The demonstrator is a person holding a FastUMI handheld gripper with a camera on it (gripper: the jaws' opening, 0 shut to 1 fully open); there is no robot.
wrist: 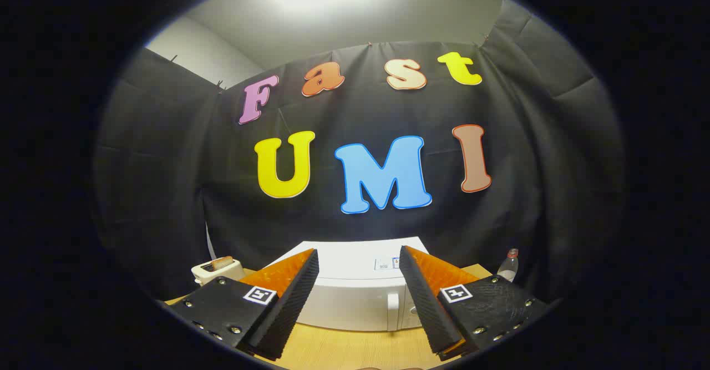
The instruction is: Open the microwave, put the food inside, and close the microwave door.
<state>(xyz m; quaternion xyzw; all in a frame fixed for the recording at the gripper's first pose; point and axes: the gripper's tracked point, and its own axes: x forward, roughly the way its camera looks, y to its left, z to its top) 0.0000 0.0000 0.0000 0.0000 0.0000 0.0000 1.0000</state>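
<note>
Low centre of the frame: the gripper (359, 298), fingers spread wide apart, nothing between them. It hangs above the wooden table (344, 350), pointed level at the back of the booth.

Just beyond the fingers, seen through the gap: the microwave (355, 292), white, squat, door shut. Its handle (392, 310) runs upright near the right side of the front, close to the inner edge of the right finger. Controls sit right of the handle, mostly hidden behind that finger.

Lower left, beside the microwave: a pale toaster (217, 270) with something bread-like poking from the slot. Possibly the food for this task; cannot say for sure.

Lower right, near the table's far edge: a clear bottle (509, 265), capped.

Step in hand, as I judge it: the approach, door not yet opened. The next move calls for dropping lower and forward, lining the fingers up on the handle, closing on it, then pulling along the door's swing.
</note>
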